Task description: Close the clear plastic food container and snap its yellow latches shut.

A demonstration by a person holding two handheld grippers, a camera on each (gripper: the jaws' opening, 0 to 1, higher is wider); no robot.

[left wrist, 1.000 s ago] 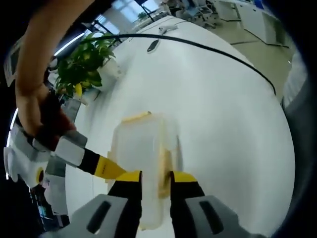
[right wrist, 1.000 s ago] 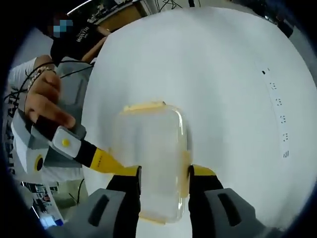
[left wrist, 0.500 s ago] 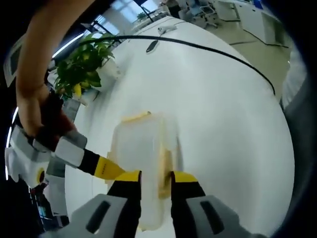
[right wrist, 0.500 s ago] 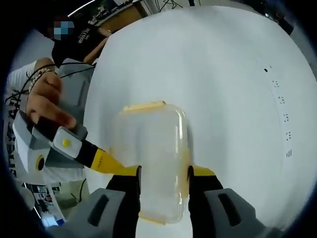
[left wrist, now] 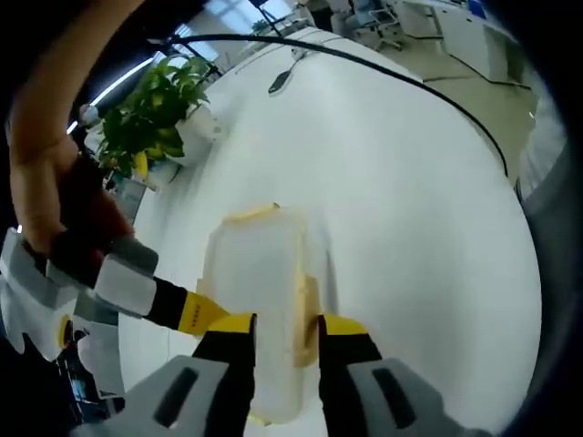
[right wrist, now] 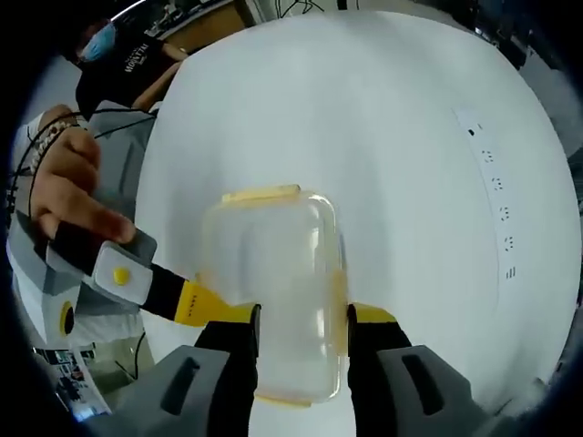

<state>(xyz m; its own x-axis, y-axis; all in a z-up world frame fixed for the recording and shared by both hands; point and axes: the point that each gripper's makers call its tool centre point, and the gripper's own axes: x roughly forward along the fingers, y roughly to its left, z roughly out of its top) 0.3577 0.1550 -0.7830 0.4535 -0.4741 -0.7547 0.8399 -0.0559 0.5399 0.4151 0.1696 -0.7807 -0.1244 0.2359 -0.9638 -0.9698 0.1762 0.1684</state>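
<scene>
- Clear plastic food container (left wrist: 260, 291) (right wrist: 273, 282): lies lid-on upon the white surface (left wrist: 410, 200) (right wrist: 383, 137), close in front of both your grippers.
- Yellow latches: one on the far end (left wrist: 250, 215) (right wrist: 261, 194), one along the right side (left wrist: 301, 314) (right wrist: 338, 300).
- Your left gripper (left wrist: 284, 332): jaws narrowed, pressing on the container's near right part, side latch between them.
- Your right gripper (right wrist: 301, 323): jaws set wider, holding the container's near end across its width.
- Hand (right wrist: 64, 191): on the other gripper's handle.
- Potted plant (left wrist: 150, 118), black cable (left wrist: 383, 73): at the far edge of the surface.
</scene>
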